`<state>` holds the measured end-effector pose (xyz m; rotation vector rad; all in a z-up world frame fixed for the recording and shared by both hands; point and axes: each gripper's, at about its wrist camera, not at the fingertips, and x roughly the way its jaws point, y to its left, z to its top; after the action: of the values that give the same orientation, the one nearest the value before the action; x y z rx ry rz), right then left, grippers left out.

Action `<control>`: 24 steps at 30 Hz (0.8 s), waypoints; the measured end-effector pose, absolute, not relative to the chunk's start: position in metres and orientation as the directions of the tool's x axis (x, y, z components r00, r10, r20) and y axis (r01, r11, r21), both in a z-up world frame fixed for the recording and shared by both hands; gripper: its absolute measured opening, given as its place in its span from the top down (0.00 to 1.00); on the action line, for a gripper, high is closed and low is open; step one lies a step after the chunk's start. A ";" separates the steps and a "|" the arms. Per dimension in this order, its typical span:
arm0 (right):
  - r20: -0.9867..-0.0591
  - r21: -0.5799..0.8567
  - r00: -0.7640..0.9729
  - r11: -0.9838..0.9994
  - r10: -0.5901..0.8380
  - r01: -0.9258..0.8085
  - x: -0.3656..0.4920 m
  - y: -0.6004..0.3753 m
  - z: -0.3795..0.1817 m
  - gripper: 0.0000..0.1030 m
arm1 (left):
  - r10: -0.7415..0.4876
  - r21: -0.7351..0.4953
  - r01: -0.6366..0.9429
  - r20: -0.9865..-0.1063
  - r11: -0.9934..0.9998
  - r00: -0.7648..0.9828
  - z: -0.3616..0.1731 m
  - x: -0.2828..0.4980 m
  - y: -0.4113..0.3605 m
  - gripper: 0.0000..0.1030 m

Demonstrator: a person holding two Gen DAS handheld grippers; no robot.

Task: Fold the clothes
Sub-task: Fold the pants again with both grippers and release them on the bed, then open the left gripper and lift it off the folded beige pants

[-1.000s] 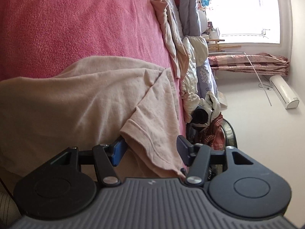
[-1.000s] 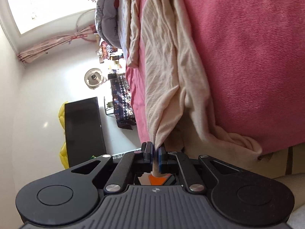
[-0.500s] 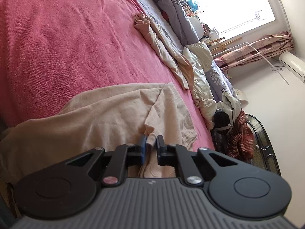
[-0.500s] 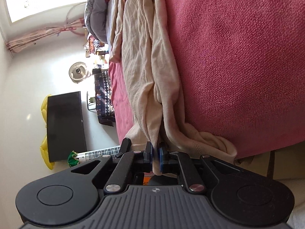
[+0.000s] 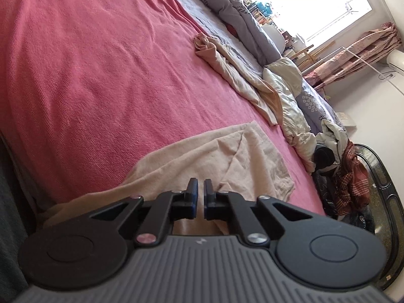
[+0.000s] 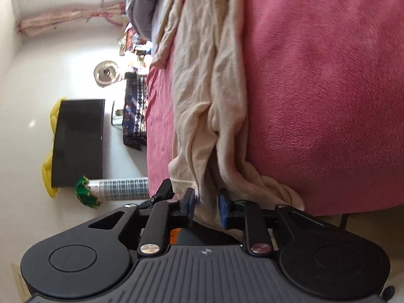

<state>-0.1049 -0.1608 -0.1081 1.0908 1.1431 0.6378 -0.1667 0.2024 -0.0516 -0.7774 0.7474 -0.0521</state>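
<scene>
Left gripper (image 5: 199, 185) pressed together, empty — right gripper (image 6: 206, 198) has just been spreading, beige garment (image 6: 209, 96) between its jaws.

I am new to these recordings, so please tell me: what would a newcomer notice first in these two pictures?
First, the big pink blanket covering the bed, filling most of both views. Next, the beige shirt lying crumpled along the bed's near edge. The left claw has its jaws nearly together just above the shirt, while the right claw has just been opening, with a fold of the shirt between its blue pads.
</scene>
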 end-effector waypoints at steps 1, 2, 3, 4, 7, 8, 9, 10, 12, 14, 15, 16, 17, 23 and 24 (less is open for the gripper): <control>-0.403 0.911 0.340 0.408 0.850 0.060 -0.104 -0.163 -0.097 0.59 | -0.279 -0.630 -0.213 -0.588 0.747 0.759 -0.047 -0.167 0.204 0.99; -0.411 0.899 0.355 0.438 0.840 0.003 -0.103 -0.167 -0.084 0.54 | -0.251 -0.604 -0.204 -0.582 0.771 0.774 -0.041 -0.168 0.206 0.99; -0.412 0.889 0.397 0.457 0.821 -0.022 -0.100 -0.175 -0.075 0.53 | -0.244 -0.585 -0.177 -0.568 0.792 0.786 -0.035 -0.167 0.205 0.99; -0.408 0.881 0.445 0.472 0.797 -0.037 -0.097 -0.185 -0.066 0.53 | -0.257 -0.572 -0.136 -0.553 0.809 0.793 -0.029 -0.165 0.201 0.99; -0.346 0.891 0.591 0.453 0.729 -0.038 -0.077 -0.220 -0.055 0.53 | -0.335 -0.536 -0.003 -0.531 0.844 0.778 -0.019 -0.156 0.175 0.98; -0.328 0.899 0.630 0.437 0.704 -0.019 -0.067 -0.230 -0.057 0.53 | -0.354 -0.525 0.024 -0.539 0.851 0.764 -0.021 -0.153 0.165 0.98; -0.324 0.905 0.664 0.426 0.674 0.008 -0.055 -0.240 -0.062 0.53 | -0.361 -0.509 0.033 -0.562 0.860 0.744 -0.026 -0.150 0.156 0.98; -0.319 0.909 0.680 0.416 0.660 0.022 -0.046 -0.246 -0.067 0.53 | -0.365 -0.491 0.040 -0.588 0.870 0.722 -0.032 -0.147 0.147 0.98; -0.307 0.918 0.703 0.393 0.642 0.042 -0.027 -0.255 -0.079 0.53 | -0.366 -0.458 0.049 -0.636 0.887 0.680 -0.044 -0.144 0.134 0.98; -0.304 0.924 0.717 0.377 0.628 0.061 -0.011 -0.262 -0.092 0.53 | -0.333 -0.403 0.061 -0.654 0.913 0.679 -0.050 -0.148 0.126 0.97; -0.309 0.924 0.718 0.375 0.624 0.072 -0.004 -0.264 -0.098 0.53 | -0.322 -0.380 0.070 -0.656 0.922 0.683 -0.049 -0.150 0.124 0.95; -0.309 0.926 0.718 0.369 0.623 0.079 0.001 -0.264 -0.102 0.54 | -0.315 -0.367 0.073 -0.659 0.927 0.683 -0.049 -0.151 0.124 0.94; -0.306 0.927 0.717 0.368 0.626 0.074 0.003 -0.264 -0.104 0.54 | -0.314 -0.365 0.073 -0.662 0.928 0.681 -0.049 -0.150 0.125 0.93; -0.372 0.883 0.695 0.465 0.616 0.061 0.020 -0.252 -0.112 0.56 | -0.317 -0.366 0.074 -0.667 0.928 0.675 -0.054 -0.148 0.129 0.91; -0.391 0.867 0.692 0.494 0.606 0.057 0.018 -0.250 -0.112 0.60 | -0.316 -0.363 0.076 -0.667 0.929 0.675 -0.054 -0.148 0.129 0.91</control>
<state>0.0183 -0.2497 -0.1118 1.0159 0.7571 0.3739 -0.1483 0.1290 -0.0540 -0.3197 0.8027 -0.2249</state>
